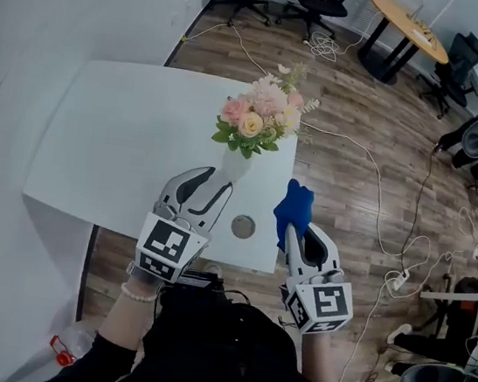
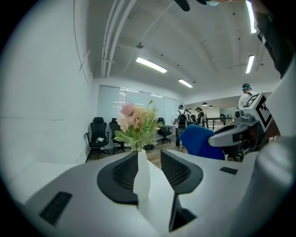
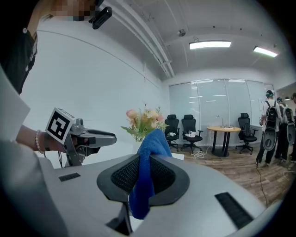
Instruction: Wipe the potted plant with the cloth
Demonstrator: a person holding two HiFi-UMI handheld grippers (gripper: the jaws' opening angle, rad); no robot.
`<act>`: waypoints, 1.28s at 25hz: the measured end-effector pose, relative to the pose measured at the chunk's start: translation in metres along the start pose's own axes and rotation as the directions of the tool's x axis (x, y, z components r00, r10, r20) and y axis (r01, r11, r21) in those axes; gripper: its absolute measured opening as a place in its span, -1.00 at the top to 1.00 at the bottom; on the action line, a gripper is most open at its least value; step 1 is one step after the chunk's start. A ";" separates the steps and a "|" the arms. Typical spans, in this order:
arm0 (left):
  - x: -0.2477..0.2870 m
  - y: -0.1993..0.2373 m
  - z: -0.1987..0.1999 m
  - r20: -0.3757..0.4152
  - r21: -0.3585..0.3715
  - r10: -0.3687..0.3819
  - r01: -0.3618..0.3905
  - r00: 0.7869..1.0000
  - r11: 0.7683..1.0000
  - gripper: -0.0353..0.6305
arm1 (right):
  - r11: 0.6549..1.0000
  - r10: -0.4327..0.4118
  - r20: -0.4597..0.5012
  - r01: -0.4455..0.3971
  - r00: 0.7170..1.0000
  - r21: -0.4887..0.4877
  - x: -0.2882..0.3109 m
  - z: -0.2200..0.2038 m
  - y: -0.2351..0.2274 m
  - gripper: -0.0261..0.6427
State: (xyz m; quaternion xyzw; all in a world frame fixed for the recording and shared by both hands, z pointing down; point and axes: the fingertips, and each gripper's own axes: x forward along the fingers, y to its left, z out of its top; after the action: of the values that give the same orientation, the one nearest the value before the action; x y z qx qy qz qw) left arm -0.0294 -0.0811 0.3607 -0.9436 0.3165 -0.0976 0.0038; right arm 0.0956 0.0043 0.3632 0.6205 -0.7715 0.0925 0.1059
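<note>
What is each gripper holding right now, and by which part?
Right gripper pinches the blue cloth mid-length. Left gripper grips nothing; the white vase stands between its open jaws.

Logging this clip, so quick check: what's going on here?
A person holds two grippers over a white table. The right gripper is shut on a blue cloth, raised beside the potted flowers. The left gripper is open, its jaws either side of the white vase without clamping it. The cloth isn't touching the flowers yet.
</note>
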 end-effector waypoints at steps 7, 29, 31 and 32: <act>0.039 0.025 -0.014 -0.030 0.006 -0.015 0.015 0.999 1.000 0.25 | 1.000 -0.012 -0.034 0.012 0.999 0.012 0.032 -0.003 -0.010 0.70; 0.108 0.031 -0.037 -0.068 0.030 -0.089 0.091 0.994 0.995 0.11 | 1.000 0.025 -0.147 -0.022 0.989 0.022 0.071 -0.031 -0.016 0.70; 0.109 0.034 -0.039 -0.071 0.013 -0.074 0.075 0.995 0.997 0.12 | 0.999 0.042 -0.152 -0.040 0.988 0.018 0.077 -0.032 -0.018 0.70; 0.109 0.035 -0.039 -0.070 0.001 -0.069 0.069 0.995 0.998 0.16 | 0.999 0.050 -0.154 -0.048 0.987 0.016 0.081 -0.033 -0.020 0.70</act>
State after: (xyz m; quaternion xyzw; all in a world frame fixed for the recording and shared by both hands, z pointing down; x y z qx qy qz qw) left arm 0.0272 -0.1716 0.4165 -0.9499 0.2835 -0.1314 -0.0089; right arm 0.0997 -0.0665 0.4176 0.5932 -0.7753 0.1476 0.1590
